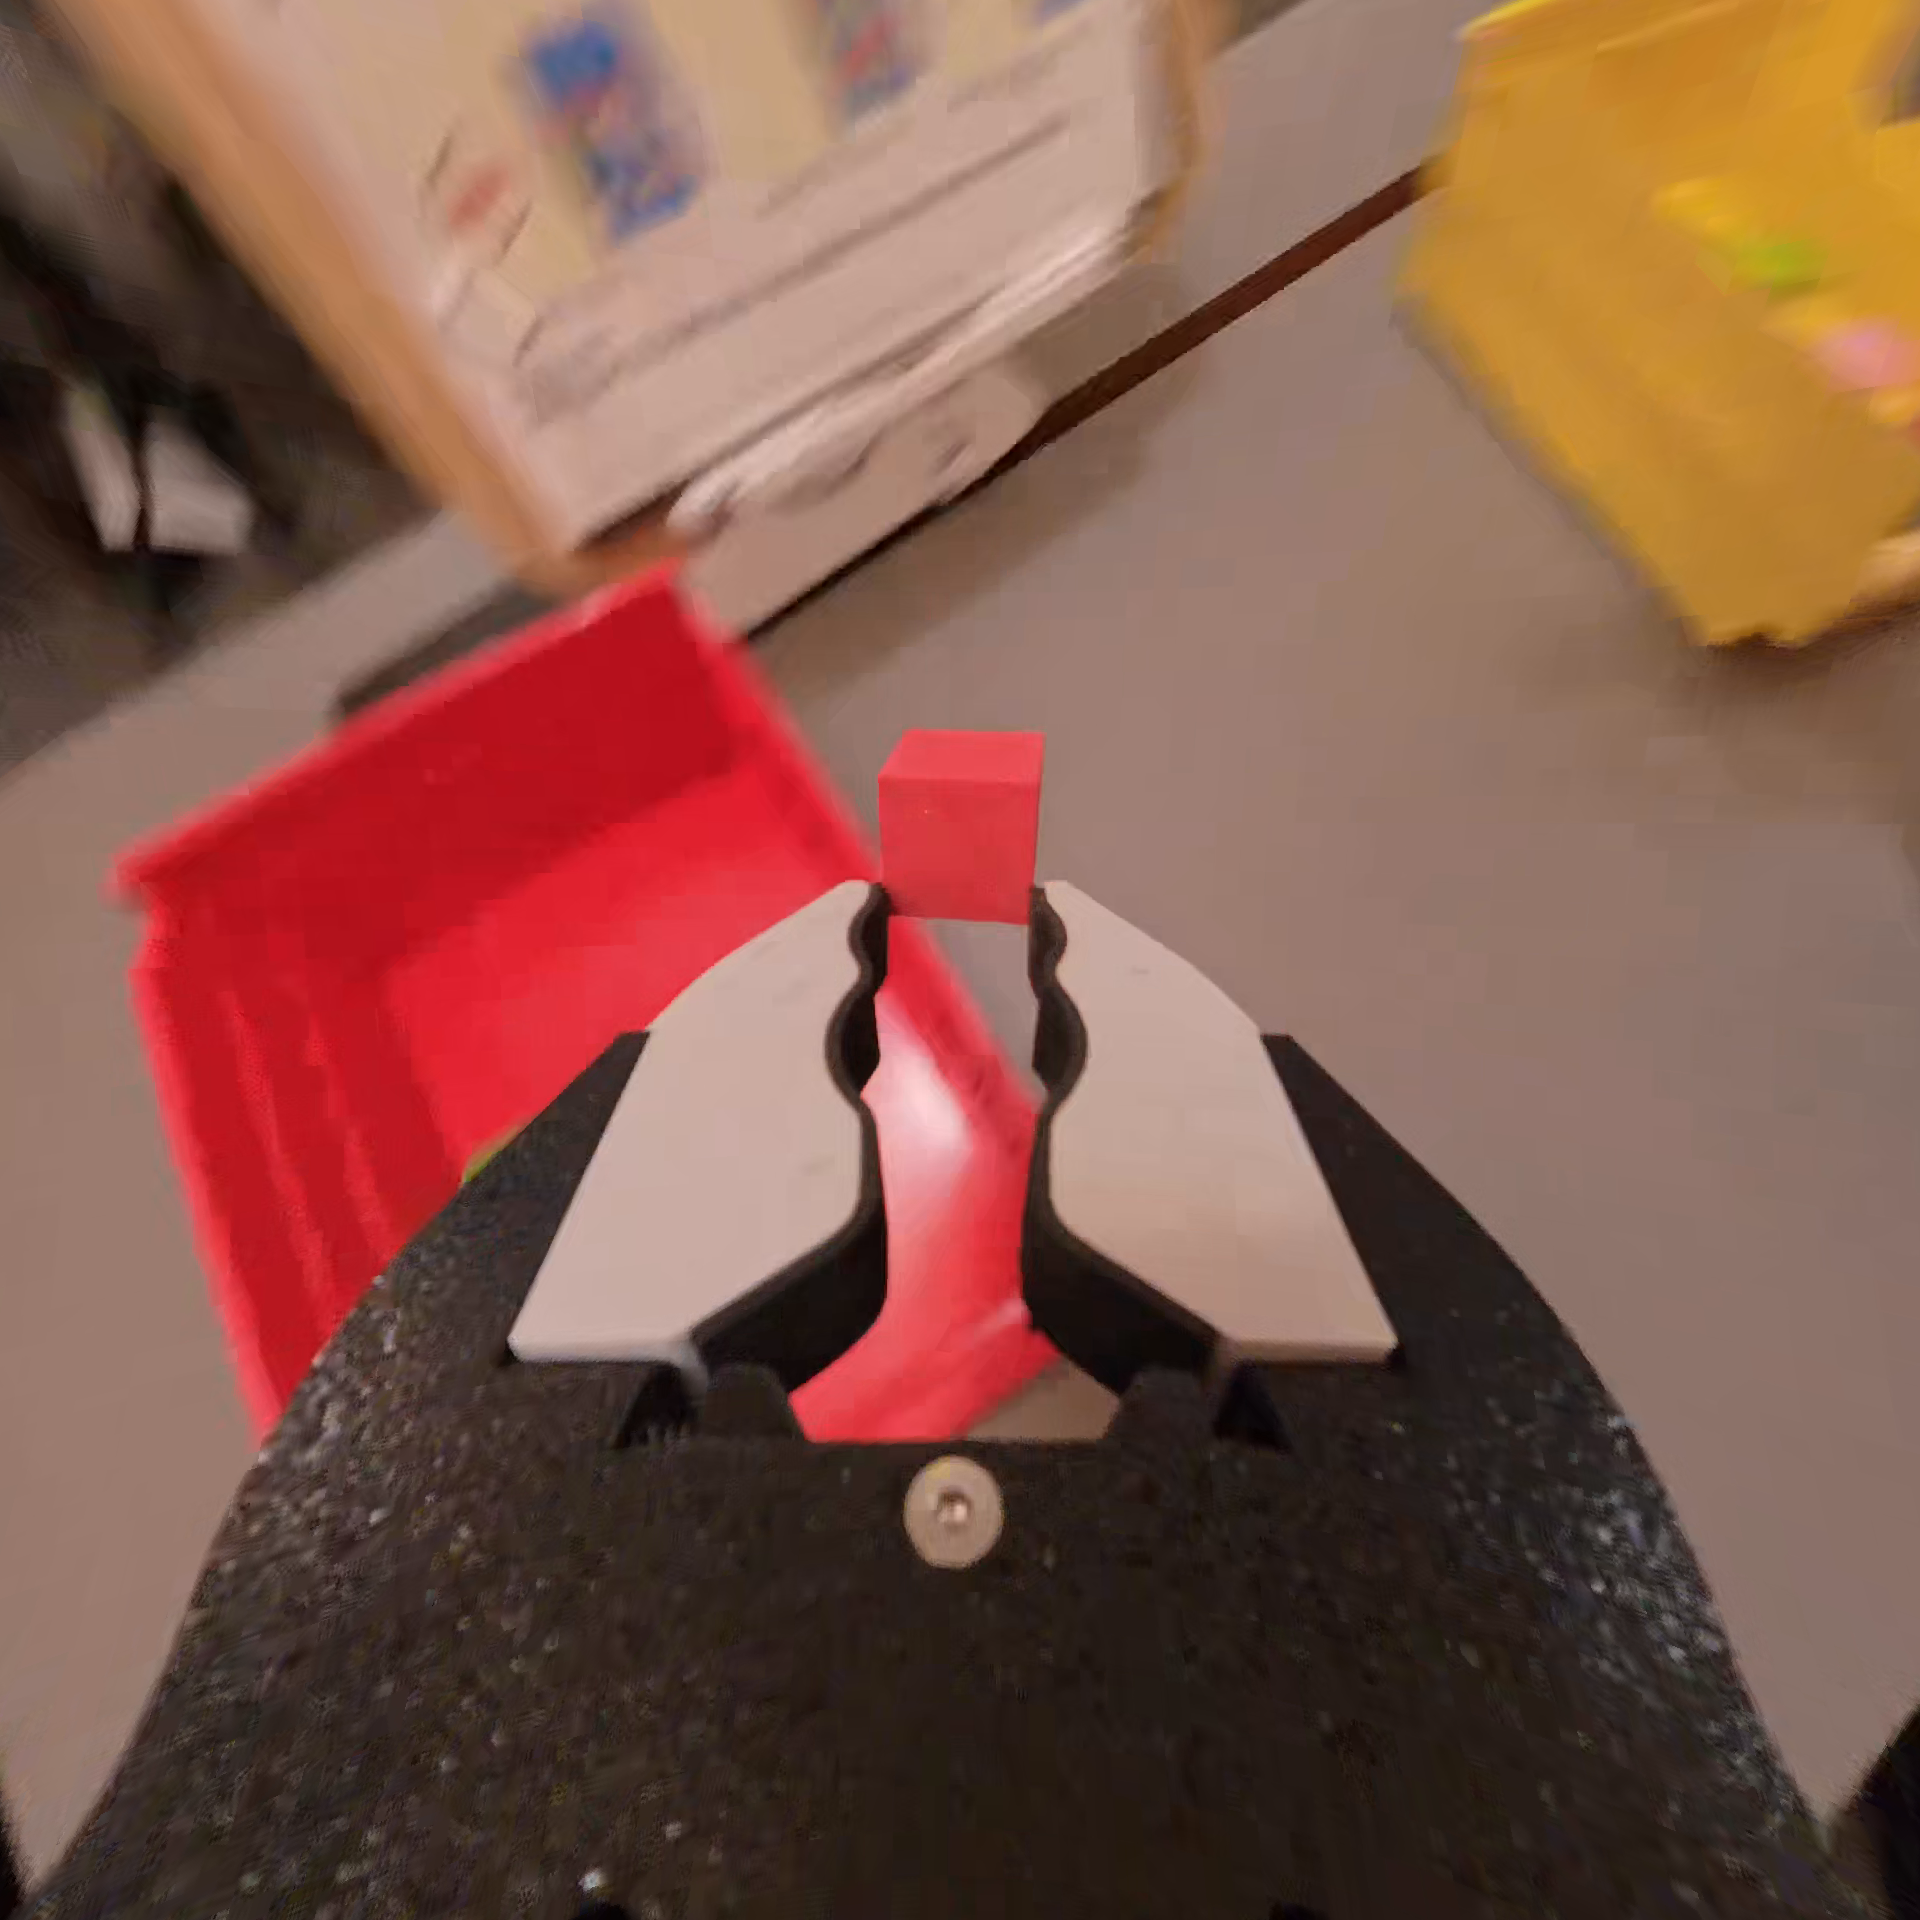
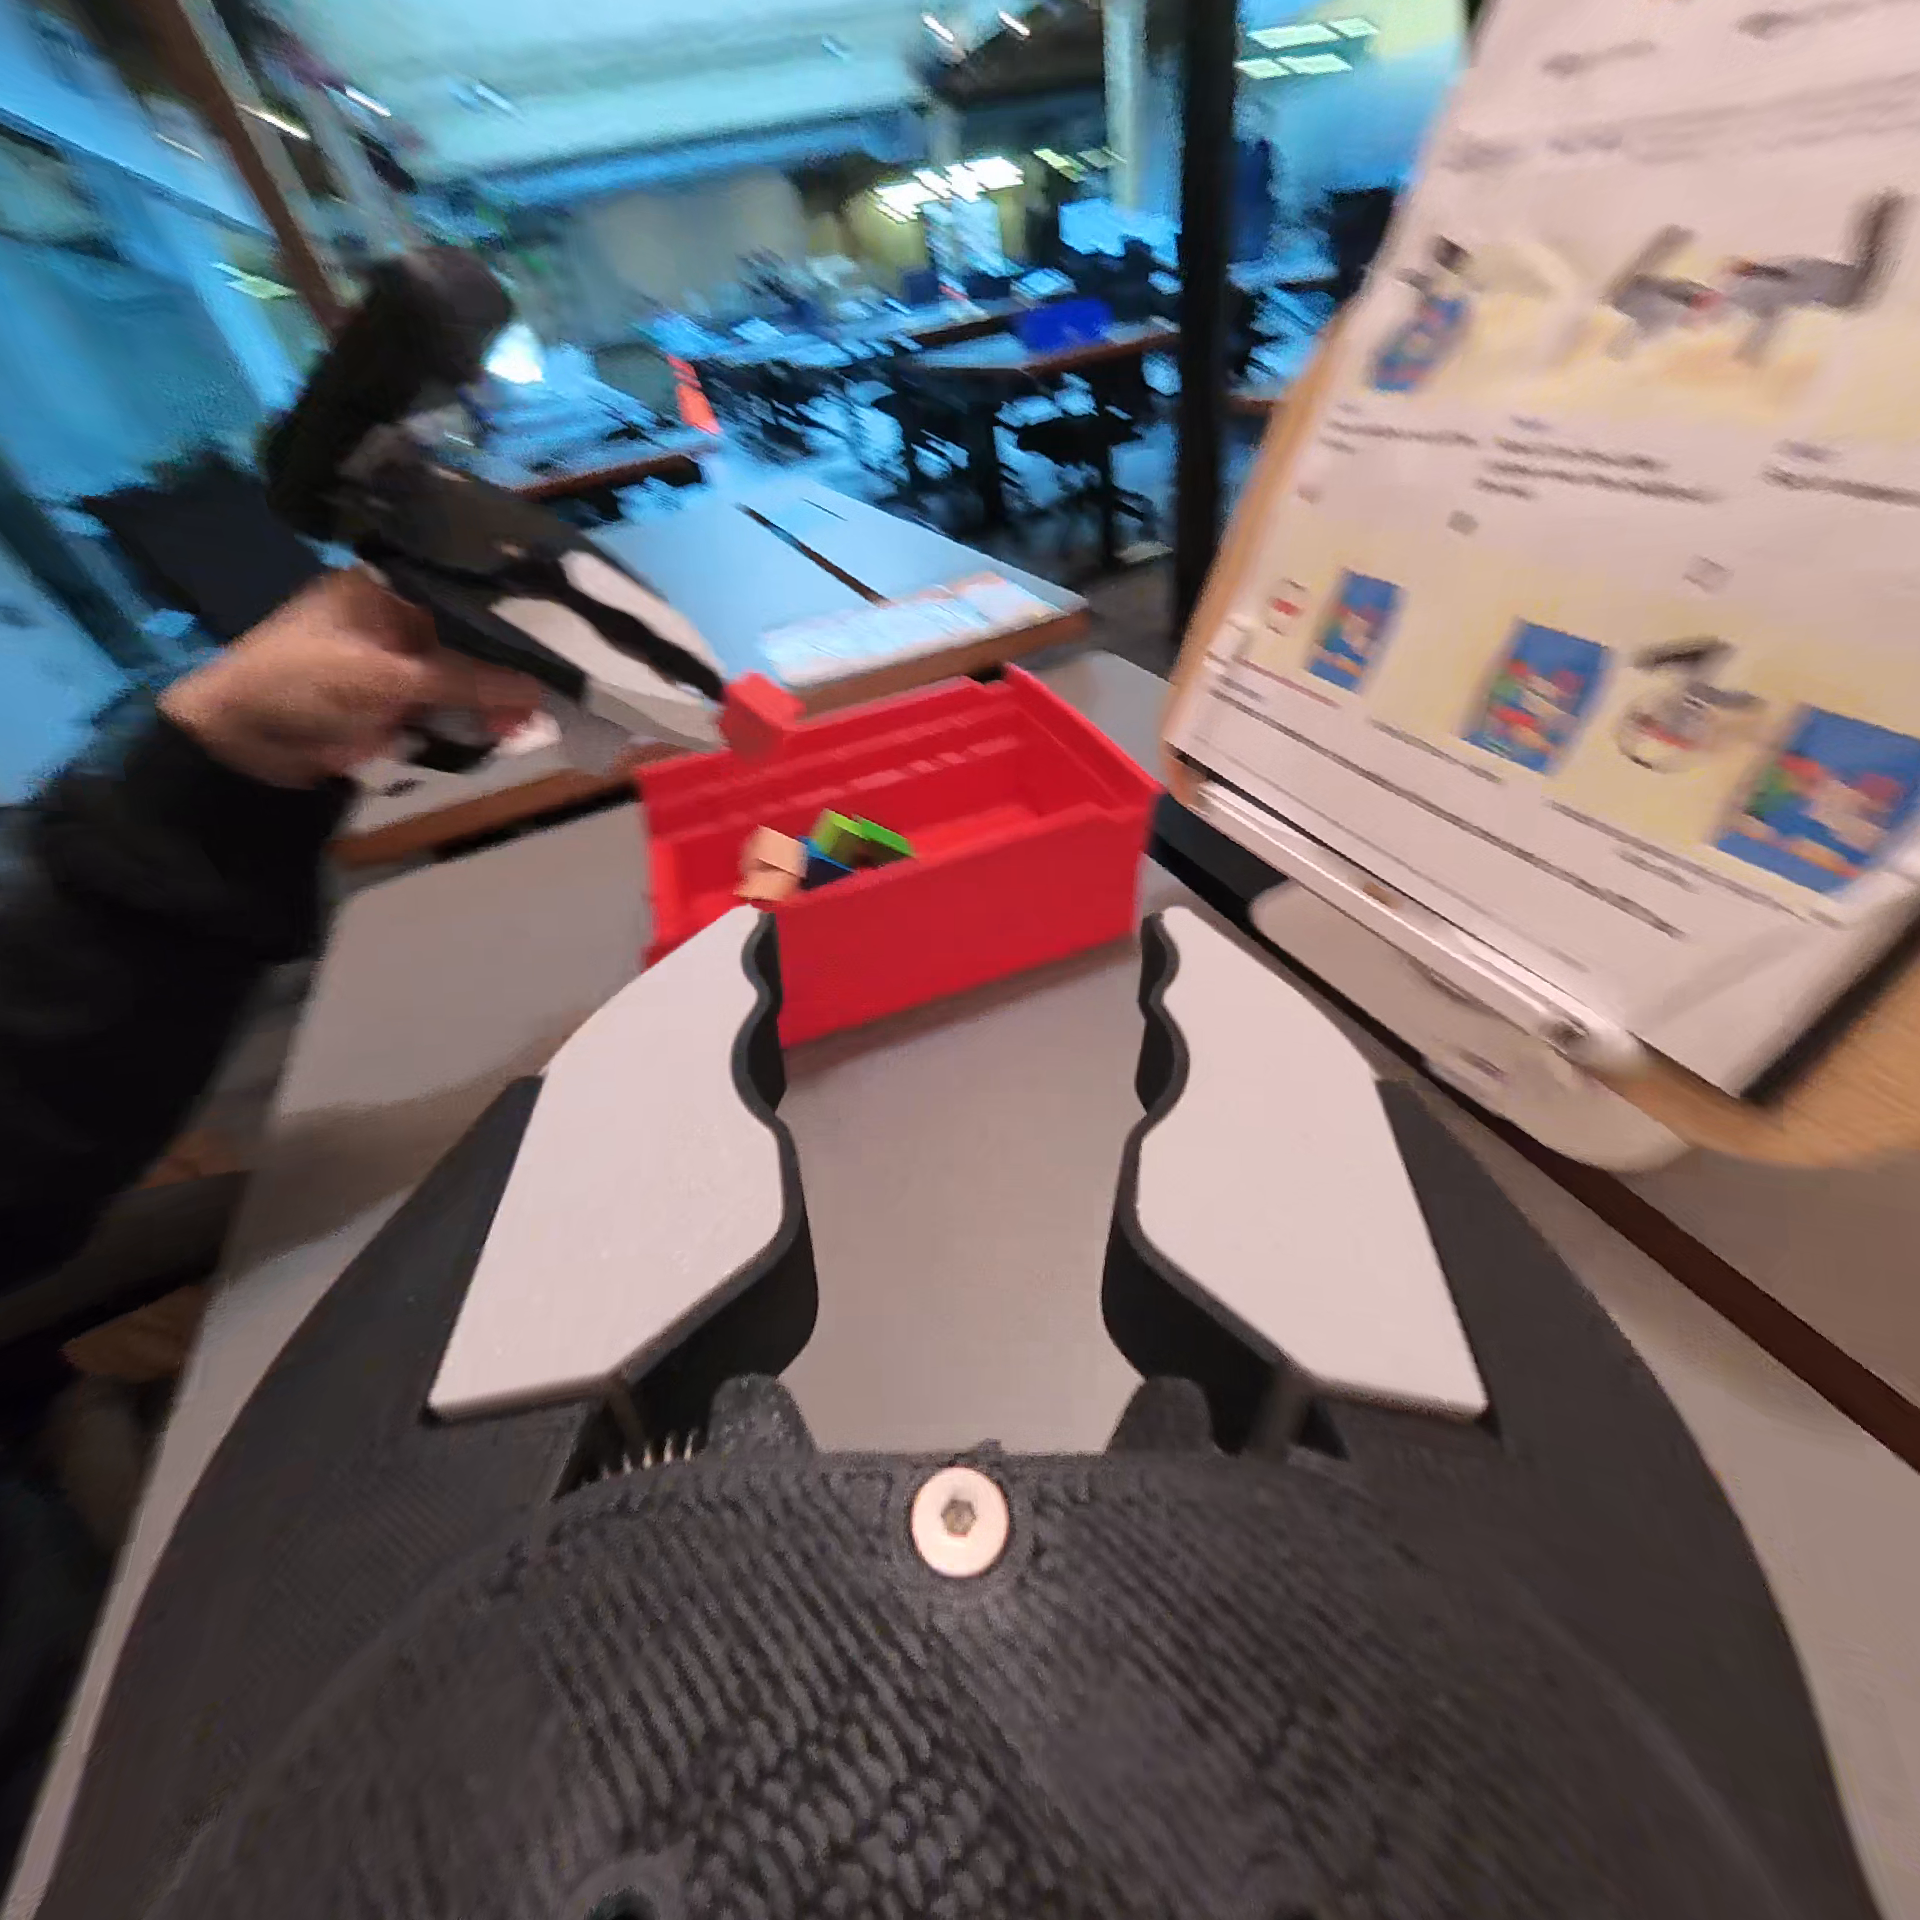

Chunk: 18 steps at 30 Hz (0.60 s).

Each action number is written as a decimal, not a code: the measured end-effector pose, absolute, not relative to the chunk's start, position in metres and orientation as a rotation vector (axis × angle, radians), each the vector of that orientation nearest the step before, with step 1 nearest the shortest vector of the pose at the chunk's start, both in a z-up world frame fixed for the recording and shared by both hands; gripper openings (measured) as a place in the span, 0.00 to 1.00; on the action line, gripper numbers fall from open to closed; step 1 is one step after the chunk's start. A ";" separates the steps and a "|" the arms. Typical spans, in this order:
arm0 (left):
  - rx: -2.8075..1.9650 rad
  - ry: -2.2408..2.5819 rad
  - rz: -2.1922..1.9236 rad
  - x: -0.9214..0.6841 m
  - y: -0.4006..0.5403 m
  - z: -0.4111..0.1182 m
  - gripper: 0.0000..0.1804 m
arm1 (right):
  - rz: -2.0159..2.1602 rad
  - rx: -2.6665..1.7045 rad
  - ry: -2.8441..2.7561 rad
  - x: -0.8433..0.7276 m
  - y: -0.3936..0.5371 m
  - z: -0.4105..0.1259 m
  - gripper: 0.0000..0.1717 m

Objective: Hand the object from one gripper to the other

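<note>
Pinching the red cube [image 1: 958, 826] only at its lower edge, the left gripper [image 1: 958, 904] should present it steadily so the empty, wide-open right gripper [image 2: 956, 935] closes on its exposed faces.

Even indoor light, ceiling panels [image 2: 1304, 47] bright; backgrounds motion-blurred, hand-held gripper bodies sharp, fisheye-bent edges

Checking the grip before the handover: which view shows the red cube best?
The left wrist view: the cube is sharp, pinched at its lower edge between the left gripper's fingertips. In the right wrist view it is small and blurred, above the red bin.
</note>
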<state>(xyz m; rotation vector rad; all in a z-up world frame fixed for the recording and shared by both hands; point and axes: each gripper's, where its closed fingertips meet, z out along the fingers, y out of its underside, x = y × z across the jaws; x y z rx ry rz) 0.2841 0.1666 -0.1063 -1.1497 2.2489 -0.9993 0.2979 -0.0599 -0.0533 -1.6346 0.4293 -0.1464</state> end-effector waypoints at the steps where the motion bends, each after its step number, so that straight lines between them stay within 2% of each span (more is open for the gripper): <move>1: -0.992 2.273 -1.096 0.282 0.144 -0.098 0.14 | -0.102 -1.610 0.372 0.289 -0.051 -0.047 0.39; 6: -0.572 2.365 -1.471 0.259 0.068 -0.082 0.14 | 0.008 -1.592 0.164 0.255 -0.014 -0.034 0.40; 12: -0.267 2.265 -1.835 0.239 0.029 -0.056 0.14 | 0.016 -1.650 0.076 0.244 0.002 -0.043 0.36; 18: -0.093 2.256 -1.925 0.235 0.008 -0.056 0.14 | 0.073 -1.580 0.041 0.236 0.012 -0.035 0.30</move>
